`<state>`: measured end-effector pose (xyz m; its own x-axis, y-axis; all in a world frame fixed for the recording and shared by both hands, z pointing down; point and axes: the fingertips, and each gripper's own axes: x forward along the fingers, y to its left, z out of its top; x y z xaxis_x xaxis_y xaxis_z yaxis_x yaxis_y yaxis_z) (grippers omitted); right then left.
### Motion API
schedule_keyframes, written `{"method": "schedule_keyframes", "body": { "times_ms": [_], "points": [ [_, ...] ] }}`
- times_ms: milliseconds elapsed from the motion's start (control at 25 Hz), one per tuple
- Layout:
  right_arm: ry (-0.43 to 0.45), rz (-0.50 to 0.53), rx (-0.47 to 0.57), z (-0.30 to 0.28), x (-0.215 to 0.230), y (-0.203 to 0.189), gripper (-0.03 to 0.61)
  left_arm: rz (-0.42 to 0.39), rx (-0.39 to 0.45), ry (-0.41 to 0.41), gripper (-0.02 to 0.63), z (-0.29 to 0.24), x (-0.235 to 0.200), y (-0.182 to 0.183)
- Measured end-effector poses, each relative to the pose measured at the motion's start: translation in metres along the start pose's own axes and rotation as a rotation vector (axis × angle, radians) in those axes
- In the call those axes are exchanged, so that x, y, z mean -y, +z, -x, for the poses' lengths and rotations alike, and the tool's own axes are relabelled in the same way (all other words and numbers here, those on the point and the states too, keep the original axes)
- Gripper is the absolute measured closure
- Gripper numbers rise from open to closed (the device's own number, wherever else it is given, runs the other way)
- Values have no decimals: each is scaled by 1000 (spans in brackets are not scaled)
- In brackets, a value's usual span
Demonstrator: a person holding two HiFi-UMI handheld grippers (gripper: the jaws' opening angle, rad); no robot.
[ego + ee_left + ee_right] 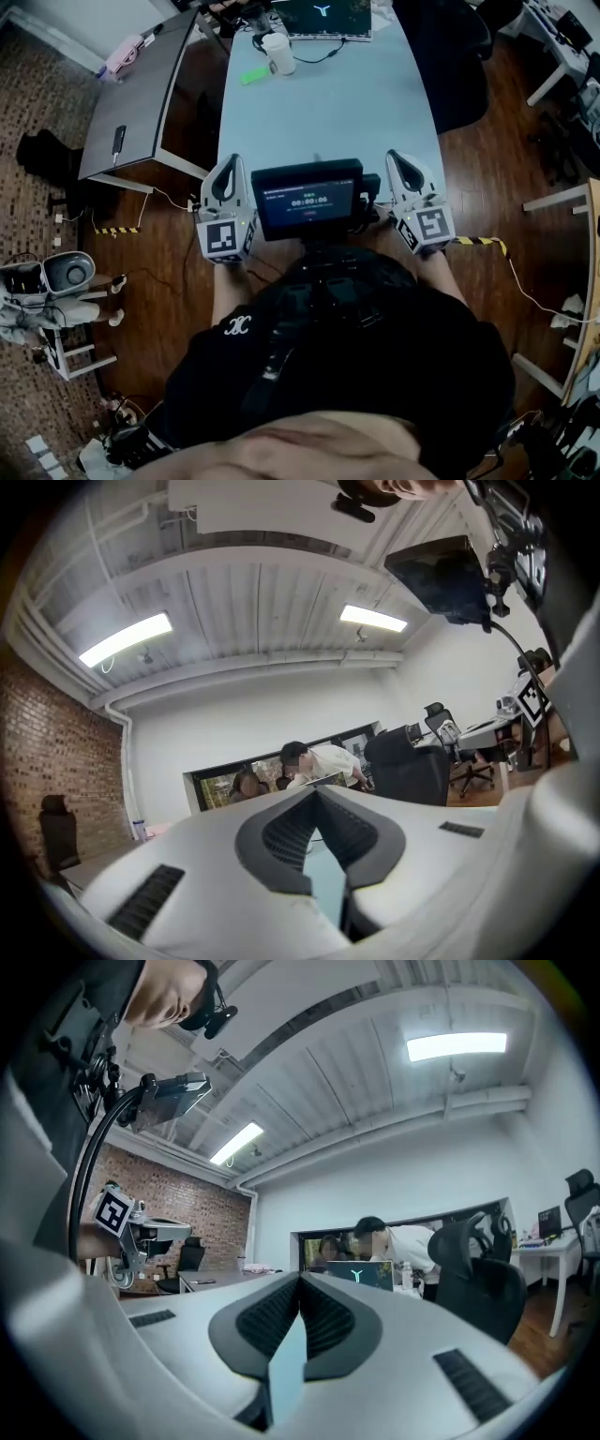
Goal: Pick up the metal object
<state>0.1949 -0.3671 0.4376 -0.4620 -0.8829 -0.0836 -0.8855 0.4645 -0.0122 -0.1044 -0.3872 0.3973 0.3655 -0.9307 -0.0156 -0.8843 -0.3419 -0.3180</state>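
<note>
In the head view both grippers rest at the near edge of the pale blue table (328,112), one on each side of a small dark screen (306,199). My left gripper (231,163) (314,794) is shut, its tips touching with nothing between them. My right gripper (399,156) (300,1281) is likewise shut and empty. Both gripper views tilt upward across the room toward the ceiling. I cannot make out a metal object for certain. At the far end of the table stand a white cup (278,53), a green object (254,75) and a laptop (323,19).
A grey desk (141,94) with a dark handset (118,139) stands to the left. A black office chair (450,56) sits at the table's far right. Cables cross the wooden floor. People lean over the laptop (375,1277) at the far end.
</note>
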Motion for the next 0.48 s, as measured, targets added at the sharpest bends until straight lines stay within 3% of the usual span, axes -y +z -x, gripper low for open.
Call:
{"method": "schedule_keyframes", "body": {
  "times_ms": [280,480],
  "points": [
    [111,-170,-158,-37,-43,-55,598,-18,1,29,608,18,-30,2],
    [142,-278,-278,-56,-78,-108,589,30,-59,42,609,42,-45,-5]
  ]
}}
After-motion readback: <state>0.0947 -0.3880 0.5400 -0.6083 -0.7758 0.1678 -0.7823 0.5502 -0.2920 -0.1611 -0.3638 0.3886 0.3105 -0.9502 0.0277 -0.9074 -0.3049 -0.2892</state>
